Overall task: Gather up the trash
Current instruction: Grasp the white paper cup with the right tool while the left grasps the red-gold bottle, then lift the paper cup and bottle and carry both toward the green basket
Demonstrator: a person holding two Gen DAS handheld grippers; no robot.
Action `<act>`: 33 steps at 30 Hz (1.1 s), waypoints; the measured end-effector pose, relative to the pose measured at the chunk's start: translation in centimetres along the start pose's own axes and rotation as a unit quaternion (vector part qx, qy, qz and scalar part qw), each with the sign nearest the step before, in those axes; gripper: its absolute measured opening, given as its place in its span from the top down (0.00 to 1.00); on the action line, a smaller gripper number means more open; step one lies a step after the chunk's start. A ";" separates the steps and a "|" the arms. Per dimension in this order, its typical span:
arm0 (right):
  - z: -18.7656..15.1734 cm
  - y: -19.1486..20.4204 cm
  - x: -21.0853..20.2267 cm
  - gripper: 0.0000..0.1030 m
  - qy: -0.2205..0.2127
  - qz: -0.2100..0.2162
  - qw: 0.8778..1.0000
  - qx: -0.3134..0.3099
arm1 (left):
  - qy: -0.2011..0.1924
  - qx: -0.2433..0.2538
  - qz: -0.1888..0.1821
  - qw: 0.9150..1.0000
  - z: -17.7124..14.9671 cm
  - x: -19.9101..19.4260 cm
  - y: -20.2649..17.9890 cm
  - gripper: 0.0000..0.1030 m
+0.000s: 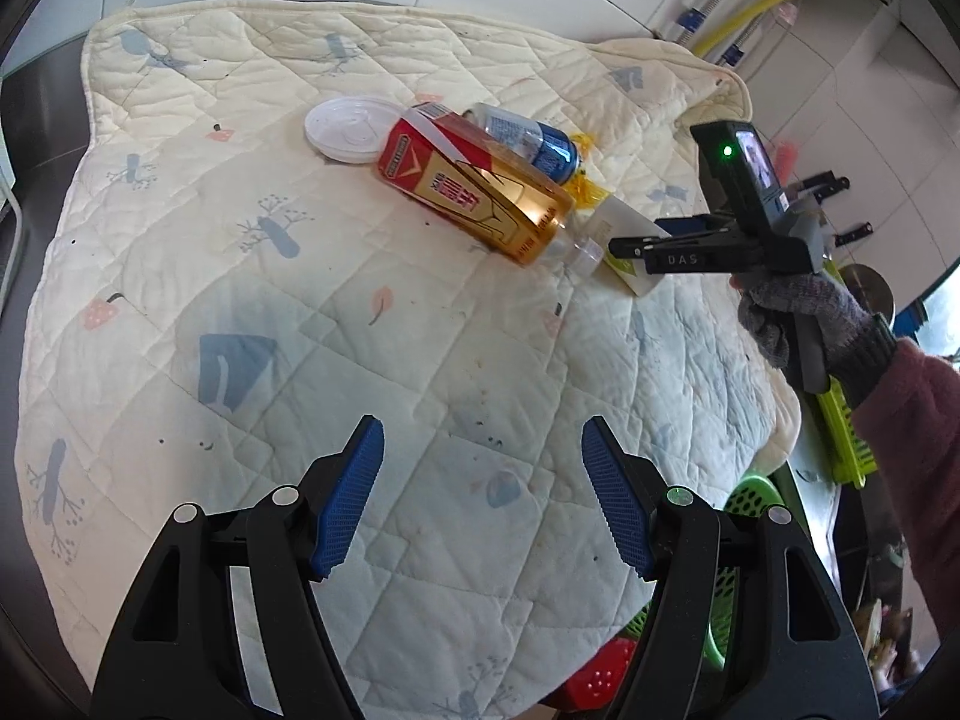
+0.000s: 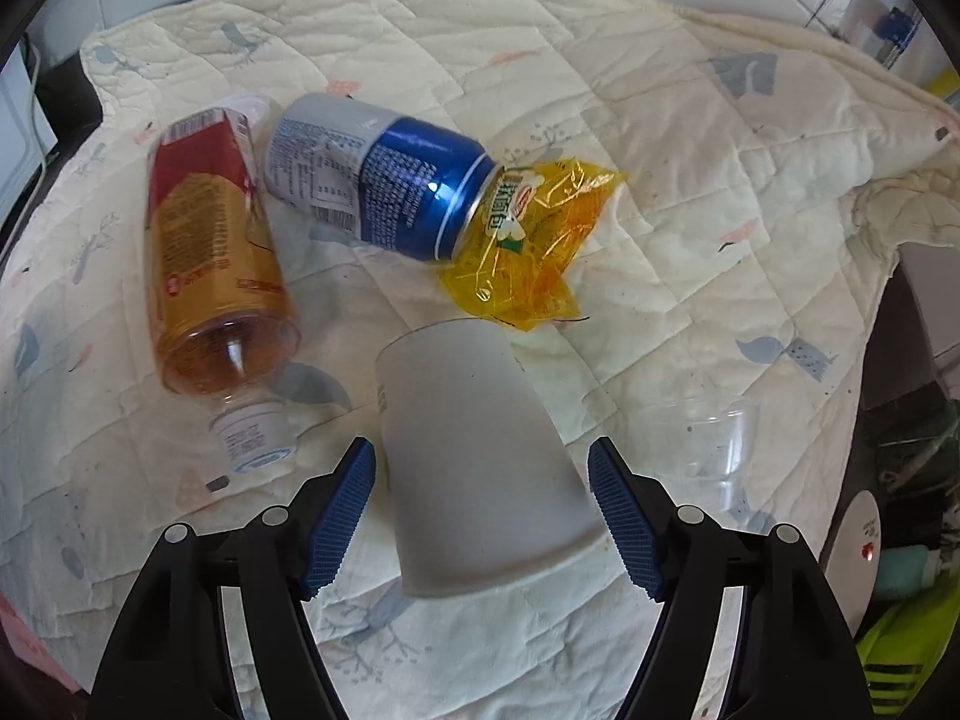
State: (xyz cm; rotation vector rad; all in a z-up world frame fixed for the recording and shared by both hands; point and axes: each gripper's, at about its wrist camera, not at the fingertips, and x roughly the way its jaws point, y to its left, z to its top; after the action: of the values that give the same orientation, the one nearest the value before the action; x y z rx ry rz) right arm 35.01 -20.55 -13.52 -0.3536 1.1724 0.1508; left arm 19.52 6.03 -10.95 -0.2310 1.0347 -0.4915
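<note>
A white paper cup (image 2: 480, 462) lies on its side on the quilted cloth (image 2: 690, 150), between the open jaws of my right gripper (image 2: 483, 516), with a gap at each pad. Beyond it lie a red-and-gold tea bottle (image 2: 210, 264), a blue-and-silver can (image 2: 378, 174) and a yellow plastic wrapper (image 2: 534, 240). In the left wrist view the bottle (image 1: 474, 192), can (image 1: 528, 141), a white round lid (image 1: 351, 129) and the cup (image 1: 630, 240) lie mid-cloth. My right gripper (image 1: 624, 249) reaches the cup there. My left gripper (image 1: 483, 498) is open and empty over bare cloth.
A clear plastic cup (image 2: 708, 444) lies right of the paper cup. Green baskets (image 1: 750, 498) and a red object (image 1: 600, 678) sit below the table's right edge. Knives (image 1: 828, 186) hang on the wall at right. A white disc (image 2: 852, 540) is beside the table.
</note>
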 end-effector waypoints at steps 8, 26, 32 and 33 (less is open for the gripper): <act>-0.1 -0.8 1.5 0.32 0.015 0.010 1.000 0.012 | -0.001 -0.021 0.005 1.000 2.7 1.1 0.3 0.30; -5.5 -1.4 -3.5 0.36 -0.009 0.018 0.999 0.046 | -0.003 -0.145 0.006 0.989 12.6 7.4 -1.7 0.29; -7.4 -0.8 -5.0 0.36 -0.017 0.021 0.998 0.056 | 0.006 -0.197 0.009 0.980 14.5 10.1 -1.5 0.29; -7.6 -0.8 -5.2 0.36 -0.017 0.023 0.998 0.060 | 0.008 -0.207 0.013 0.978 14.6 10.6 -1.4 0.29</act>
State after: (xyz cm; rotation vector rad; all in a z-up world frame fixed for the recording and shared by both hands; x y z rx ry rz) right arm 26.61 -23.61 -11.15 -0.2168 1.1503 0.1249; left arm 36.17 -1.06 -11.14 -0.5823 1.1486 -0.2500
